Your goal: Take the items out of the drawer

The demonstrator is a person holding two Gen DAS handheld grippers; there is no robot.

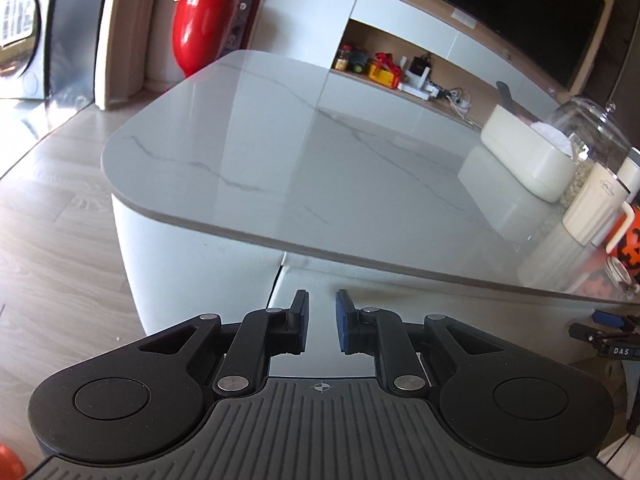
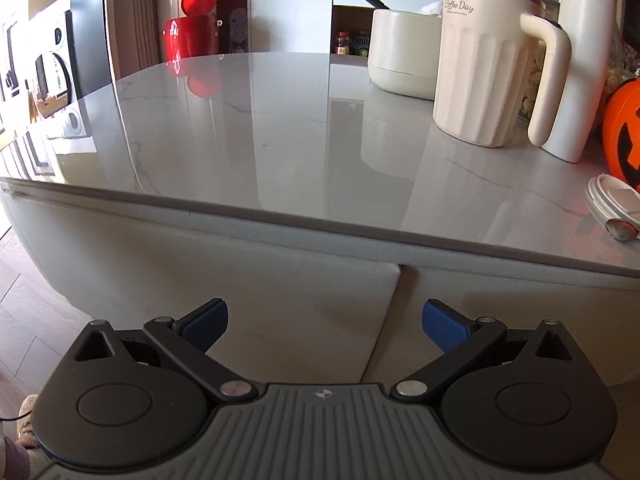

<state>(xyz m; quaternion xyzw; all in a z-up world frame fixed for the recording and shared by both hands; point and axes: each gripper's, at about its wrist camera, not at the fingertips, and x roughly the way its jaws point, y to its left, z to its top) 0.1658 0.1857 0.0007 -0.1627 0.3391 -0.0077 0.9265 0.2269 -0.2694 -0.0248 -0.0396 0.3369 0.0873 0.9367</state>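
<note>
Nearest the lens, your left gripper (image 1: 322,320) had its blue-padded fingers (image 1: 345,322) only narrowly parted, with nothing between them, and they pointed at 12 o'clock toward the pale drawer fronts under the table edge. Your right gripper (image 2: 325,326) had its fingers (image 2: 444,326) spread wide and empty, aimed at the same white cabinet face; its tip also showed at 3 o'clock in the left wrist view. Just beyond the fingertips, a vertical seam (image 2: 401,276) split two drawer fronts (image 2: 304,292), both shut, so any items inside could not be seen. Above them ran the grey rim of the marble table (image 1: 256,152), its glossy top bare at 12 o'clock. At 1 to 2 o'clock in the right wrist view stood a cream ribbed mug (image 2: 480,72) lettered "Coffee Day", its handle touching or just beside a tall white tumbler (image 2: 584,60). At 3 o'clock sat an orange pumpkin bucket (image 2: 622,128) with a white lid (image 2: 612,200) lying near the table edge in front of it. Behind the mug lay a cream tub (image 2: 400,60) holding a dark-handled tool, with a glass jar (image 1: 592,128) just beside it. Farthest off, at 11 o'clock, a red container (image 1: 204,28) stood past the table, and open shelves (image 1: 404,68) of small clutter sat at 1 o'clock beneath a dark television (image 1: 500,12).
</note>
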